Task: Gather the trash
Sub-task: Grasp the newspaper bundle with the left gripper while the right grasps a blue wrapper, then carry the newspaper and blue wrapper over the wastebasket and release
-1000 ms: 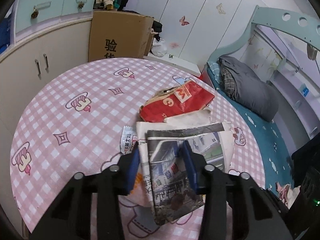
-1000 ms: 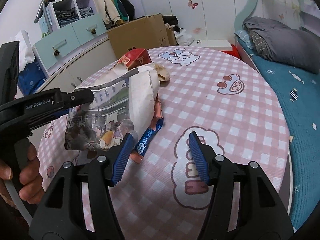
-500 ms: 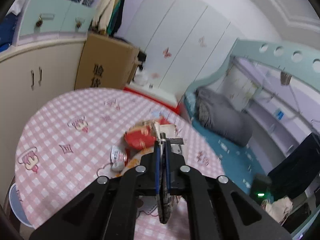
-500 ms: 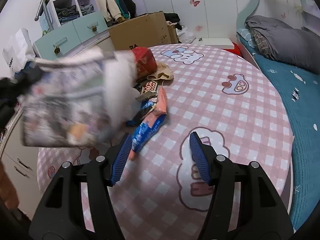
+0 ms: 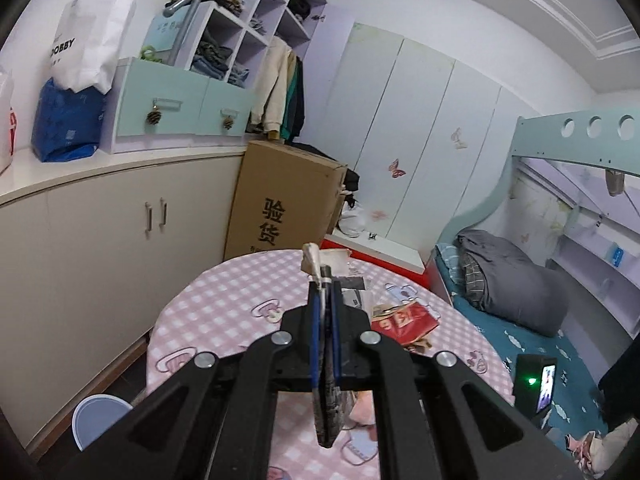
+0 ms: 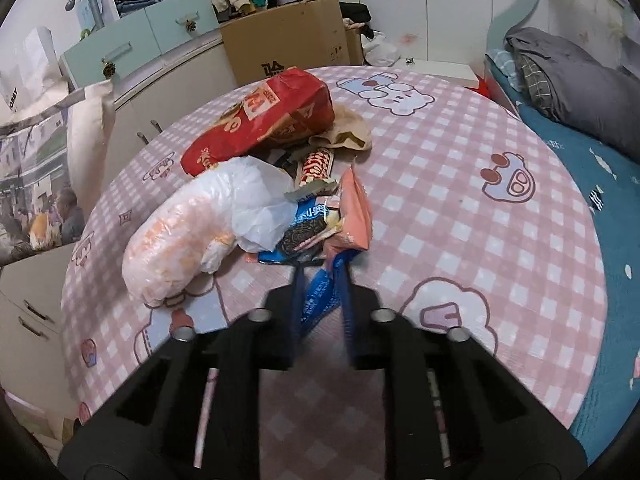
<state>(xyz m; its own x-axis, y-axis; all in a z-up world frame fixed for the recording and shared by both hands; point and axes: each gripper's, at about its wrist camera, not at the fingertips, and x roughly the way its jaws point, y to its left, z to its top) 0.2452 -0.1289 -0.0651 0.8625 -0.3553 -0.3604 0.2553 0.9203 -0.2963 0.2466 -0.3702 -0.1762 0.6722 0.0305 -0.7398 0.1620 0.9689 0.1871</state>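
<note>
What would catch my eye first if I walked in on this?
Probably the heap of snack trash on the pink checked table: a crumpled red bag at the back, a white plastic bag in front. The right gripper pinches a blue wrapper, while the left gripper holds a printed paper bag aloft.

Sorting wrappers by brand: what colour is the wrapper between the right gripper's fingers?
Blue with white print: the wrapper, best in the right wrist view.
</note>
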